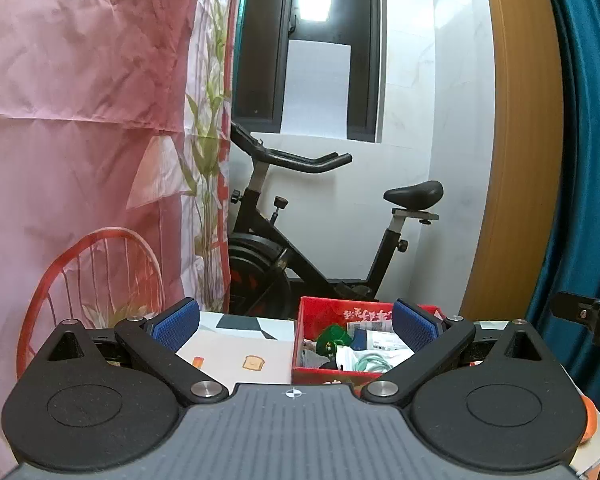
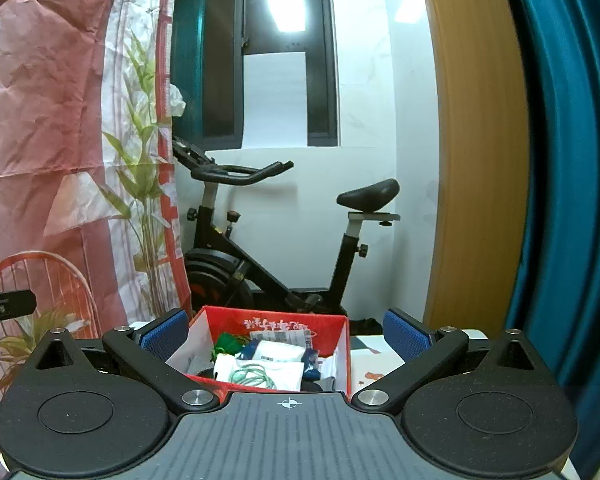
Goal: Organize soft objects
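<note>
White characters are printed along the inner back wall of the red cardboard box (image 2: 274, 322), too blurred to read. The box sits at lower centre of the right wrist view, at lower right of centre in the left; its long axis cannot be told. Inside lie a white plastic pouch (image 2: 280, 354), a green coiled cord (image 2: 254, 376) and a green soft item (image 1: 332, 338). The left gripper (image 1: 296, 326) and right gripper (image 2: 286, 332) are both spread wide, empty, with ribbed blue pads (image 1: 178, 322).

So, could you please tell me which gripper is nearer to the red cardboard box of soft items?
Right. The right gripper faces the red cardboard box squarely; the left gripper sits off to its left, with the box near its right finger.
</note>
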Motion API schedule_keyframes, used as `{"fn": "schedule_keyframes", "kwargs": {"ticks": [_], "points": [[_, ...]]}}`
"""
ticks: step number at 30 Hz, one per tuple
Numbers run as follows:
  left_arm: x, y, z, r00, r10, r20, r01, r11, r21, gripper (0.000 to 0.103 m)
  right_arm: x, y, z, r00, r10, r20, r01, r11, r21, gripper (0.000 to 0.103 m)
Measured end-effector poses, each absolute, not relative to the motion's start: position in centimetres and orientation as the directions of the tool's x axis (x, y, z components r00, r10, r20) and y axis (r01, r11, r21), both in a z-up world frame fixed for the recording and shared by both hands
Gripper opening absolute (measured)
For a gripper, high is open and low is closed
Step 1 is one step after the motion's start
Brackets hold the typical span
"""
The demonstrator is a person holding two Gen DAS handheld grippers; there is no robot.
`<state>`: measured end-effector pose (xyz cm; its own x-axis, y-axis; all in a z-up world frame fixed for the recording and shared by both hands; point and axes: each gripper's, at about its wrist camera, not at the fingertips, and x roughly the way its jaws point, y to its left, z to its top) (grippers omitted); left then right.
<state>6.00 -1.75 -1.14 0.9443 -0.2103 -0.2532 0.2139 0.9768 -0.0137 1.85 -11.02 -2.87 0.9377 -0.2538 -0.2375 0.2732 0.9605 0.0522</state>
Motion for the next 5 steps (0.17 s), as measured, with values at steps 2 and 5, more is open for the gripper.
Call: {"fn": "schedule_keyframes", "kwargs": {"ticks": [2,5], "points": [[6.15,-1.77,-1.25,0.943,-0.208,-0.258,0.213,0.977,-0.010,0.103,1.80,-11.09,-2.94,0.937,-0.255,-0.240,0.275,0.960,0.052,0.103],[6.32,-1.74,-1.39,0.940,-0.211,-0.268,0.215,0.977,-0.015,0.103,1.81,-11.26,-3.11,0.936,-0.255,-0.245,0.275,0.960,0.054,0.103]]}}
